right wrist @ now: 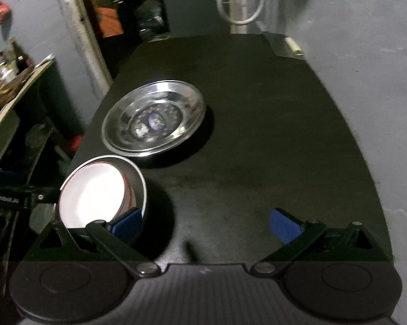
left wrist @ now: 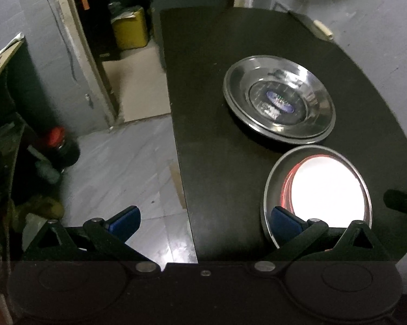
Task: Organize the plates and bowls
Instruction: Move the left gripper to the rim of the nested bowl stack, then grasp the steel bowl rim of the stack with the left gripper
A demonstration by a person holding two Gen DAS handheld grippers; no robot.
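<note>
Both grippers stand released: left gripper (left wrist: 206, 220), right gripper (right wrist: 206, 223). Bowl (right wrist: 100, 192) sits lower left on the table (right wrist: 257, 135), steel plate (right wrist: 153, 119) just beyond. Bowl looks rigid, slick, probably light; pinch its rim wall

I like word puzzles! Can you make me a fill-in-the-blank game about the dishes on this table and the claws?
1. The shiny steel plate has a small ____ sticker in its middle.
2. The bowl near the table edge is ____ inside.
3. Both the left claw and the right claw are ____.
4. The number of dishes on the table is ____.

Missing words: blue; white; open; two
</note>
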